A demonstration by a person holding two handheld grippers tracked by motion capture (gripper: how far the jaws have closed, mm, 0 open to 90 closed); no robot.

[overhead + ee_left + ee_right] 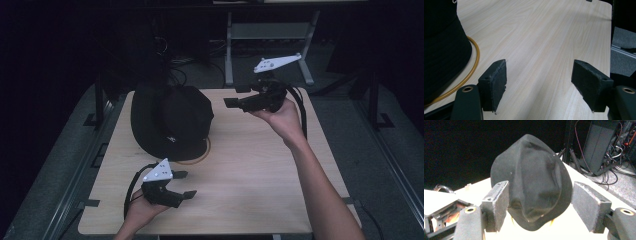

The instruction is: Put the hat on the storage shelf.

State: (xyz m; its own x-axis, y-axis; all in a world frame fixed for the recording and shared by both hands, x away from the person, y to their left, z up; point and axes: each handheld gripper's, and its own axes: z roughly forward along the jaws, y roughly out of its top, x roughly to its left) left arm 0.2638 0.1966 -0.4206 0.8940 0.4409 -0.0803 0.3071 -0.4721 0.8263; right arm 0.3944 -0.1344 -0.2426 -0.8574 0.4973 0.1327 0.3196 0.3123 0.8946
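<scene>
now both claws (open) flank black hat (170, 122).

The hat (170, 120) covers most of the yellow ring (202, 154), so in the high view just a short arc comes out at its near right side. In the left gripper view the hat is cut by the left and top edges, and the ring goes under its brim. In the right gripper view the near rim of the hat is partly hidden behind the left finger (496, 205); a few yellow spots under it are perhaps the ring. The room behind the bench (250, 165) is too dark to read. The right forearm (325, 200) is cut off by the bottom edge.
</scene>
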